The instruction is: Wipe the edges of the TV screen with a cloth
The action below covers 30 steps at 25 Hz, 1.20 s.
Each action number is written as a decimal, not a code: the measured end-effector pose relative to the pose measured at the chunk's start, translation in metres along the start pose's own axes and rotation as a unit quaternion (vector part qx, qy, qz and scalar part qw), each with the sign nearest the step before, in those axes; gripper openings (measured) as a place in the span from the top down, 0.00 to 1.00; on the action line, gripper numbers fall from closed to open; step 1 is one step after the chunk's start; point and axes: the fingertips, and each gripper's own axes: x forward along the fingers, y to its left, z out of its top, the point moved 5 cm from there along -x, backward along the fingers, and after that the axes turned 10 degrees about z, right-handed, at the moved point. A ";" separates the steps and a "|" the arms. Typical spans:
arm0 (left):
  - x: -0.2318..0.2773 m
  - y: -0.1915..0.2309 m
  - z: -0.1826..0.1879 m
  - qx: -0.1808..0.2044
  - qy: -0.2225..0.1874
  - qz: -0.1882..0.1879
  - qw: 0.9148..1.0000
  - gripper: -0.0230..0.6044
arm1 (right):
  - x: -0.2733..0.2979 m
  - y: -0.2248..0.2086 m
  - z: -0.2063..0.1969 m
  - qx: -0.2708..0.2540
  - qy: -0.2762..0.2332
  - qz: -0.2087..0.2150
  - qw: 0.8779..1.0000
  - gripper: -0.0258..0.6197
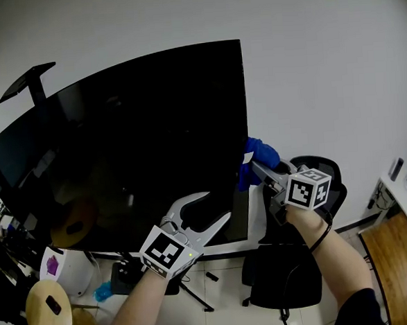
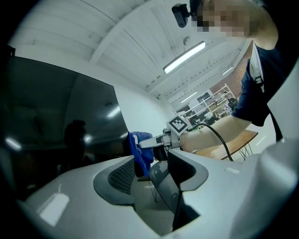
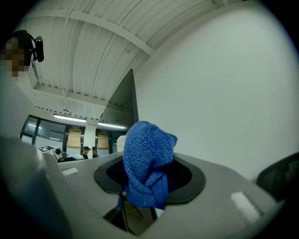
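Observation:
A big dark TV screen stands tilted before a white wall. A bunched blue cloth is pressed to the screen's right edge, about two thirds of the way down, with my right gripper shut on it. In the right gripper view the cloth fills the gap between the pads, and the TV's thin edge rises behind it. My left gripper is at the screen's lower right part. Its jaws stand apart around a thin dark panel edge, with a gap showing beside the left pad.
A black office chair stands below the right gripper. A round wooden stool sits at the lower left and a wooden desk at the far right. A black bracket on a post rises behind the TV's upper left.

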 end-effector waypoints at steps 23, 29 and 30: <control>-0.004 -0.048 -0.161 -0.087 0.108 -0.020 0.990 0.63 | -0.047 -0.043 -0.228 0.136 0.101 -0.065 0.984 0.66; -0.009 -0.055 -0.192 -0.108 0.131 -0.023 0.985 0.63 | -0.058 -0.054 -0.281 0.176 0.117 -0.075 0.975 0.66; -0.010 -0.056 -0.197 -0.113 0.136 -0.024 0.984 0.63 | -0.060 -0.055 -0.288 0.183 0.117 -0.076 0.973 0.66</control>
